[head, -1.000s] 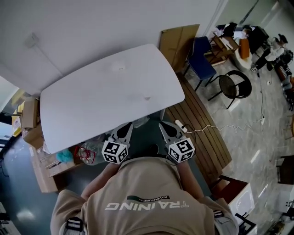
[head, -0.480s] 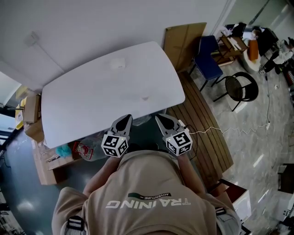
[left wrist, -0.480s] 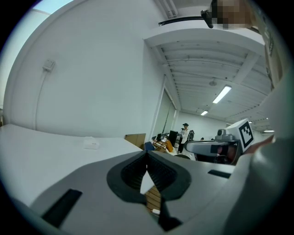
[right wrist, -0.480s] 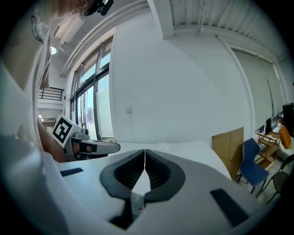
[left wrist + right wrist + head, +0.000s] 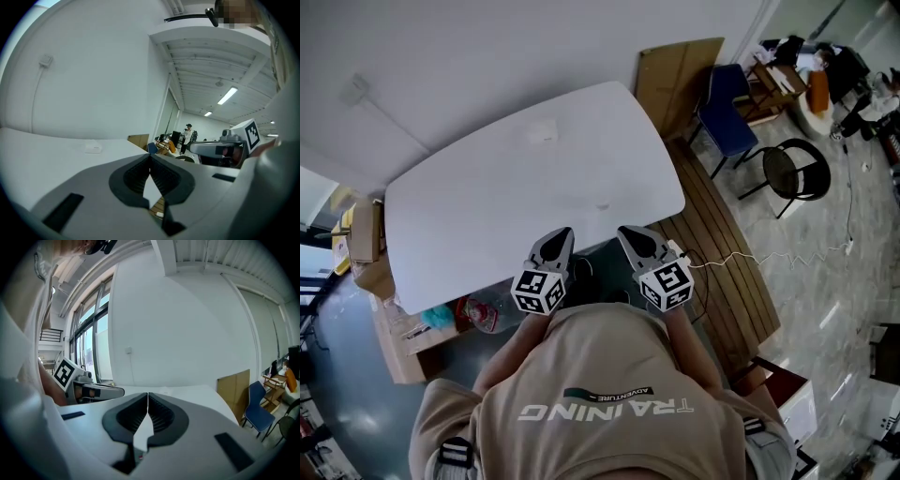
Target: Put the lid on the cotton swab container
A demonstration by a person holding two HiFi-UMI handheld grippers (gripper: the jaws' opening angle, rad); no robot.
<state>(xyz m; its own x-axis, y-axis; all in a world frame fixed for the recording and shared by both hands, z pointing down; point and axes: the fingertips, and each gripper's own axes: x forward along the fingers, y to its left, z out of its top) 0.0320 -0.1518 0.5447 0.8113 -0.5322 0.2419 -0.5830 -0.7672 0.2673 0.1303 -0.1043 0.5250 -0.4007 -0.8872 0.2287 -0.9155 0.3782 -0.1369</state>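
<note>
Head view: left gripper and right gripper hover at the counter's near edge, jaws together and empty — a small white box, perhaps the container, lies far ahead, nearer the left one.

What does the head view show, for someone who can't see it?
From above, a person in a tan shirt holds the left gripper and right gripper, both shut and empty, at the near edge of a white table. A small white thing lies near its far side.
</note>
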